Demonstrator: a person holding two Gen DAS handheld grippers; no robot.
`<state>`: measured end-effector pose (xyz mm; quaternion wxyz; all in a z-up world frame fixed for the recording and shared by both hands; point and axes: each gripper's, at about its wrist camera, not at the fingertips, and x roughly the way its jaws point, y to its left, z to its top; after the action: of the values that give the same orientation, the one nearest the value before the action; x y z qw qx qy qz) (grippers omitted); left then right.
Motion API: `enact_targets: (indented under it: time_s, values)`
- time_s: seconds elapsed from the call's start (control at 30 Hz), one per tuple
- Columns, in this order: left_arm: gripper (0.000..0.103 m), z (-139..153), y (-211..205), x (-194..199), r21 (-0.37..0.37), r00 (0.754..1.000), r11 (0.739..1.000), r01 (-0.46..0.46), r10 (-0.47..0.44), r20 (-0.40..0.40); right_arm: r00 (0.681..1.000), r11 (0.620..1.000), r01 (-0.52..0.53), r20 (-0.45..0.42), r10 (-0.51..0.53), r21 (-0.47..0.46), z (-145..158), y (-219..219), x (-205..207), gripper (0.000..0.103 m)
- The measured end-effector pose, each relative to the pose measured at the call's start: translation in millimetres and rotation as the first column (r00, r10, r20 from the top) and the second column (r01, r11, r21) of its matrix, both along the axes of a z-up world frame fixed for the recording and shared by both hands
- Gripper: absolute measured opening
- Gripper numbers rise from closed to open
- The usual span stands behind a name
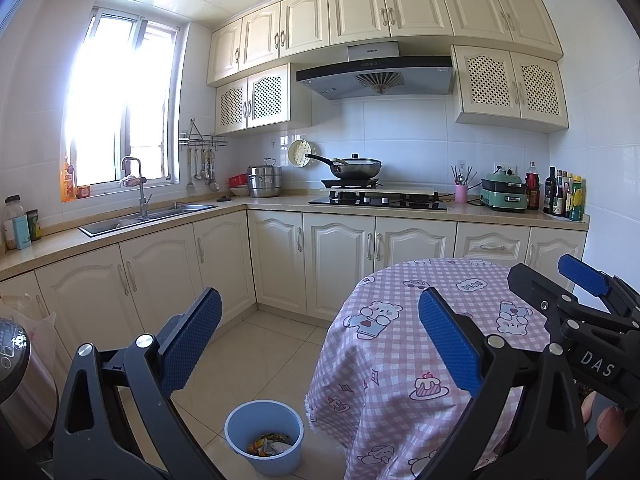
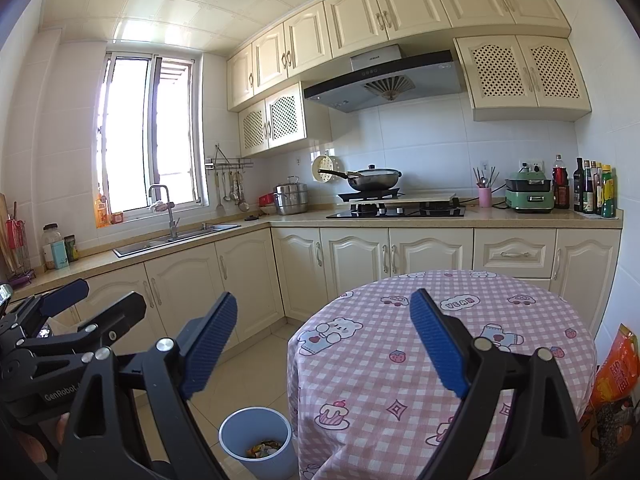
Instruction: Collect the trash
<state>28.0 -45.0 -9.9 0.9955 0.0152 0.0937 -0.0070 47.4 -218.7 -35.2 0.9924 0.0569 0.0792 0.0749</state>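
Both the left hand-held gripper (image 1: 320, 336) and the right hand-held gripper (image 2: 324, 344) were spread, pinching nothing. The bin (image 1: 264, 436) of trash (image 1: 269, 446) stood on the floor, near left of the table (image 1: 400, 368).

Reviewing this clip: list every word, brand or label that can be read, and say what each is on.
"DAS": right tongs body, seen in the left wrist view.
"GenRobot": left tongs body, seen in the right wrist view; the end is cut off.
"YEAH": speech bubble on the tablecloth.
Range hood badge, bottle labels, orange bag: too blurred.
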Motion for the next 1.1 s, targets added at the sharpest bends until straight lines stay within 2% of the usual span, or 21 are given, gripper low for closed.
enact_targets:
  time_s: [1.1]
  values:
    - [0.095, 0.0, 3.6, 2.8, -0.004, 1.0, 1.0, -0.002, 0.002, -0.01, 1.0, 1.0, -0.007, -0.01, 0.007, 0.0, 0.5, -5.2, 6.2, 0.088]
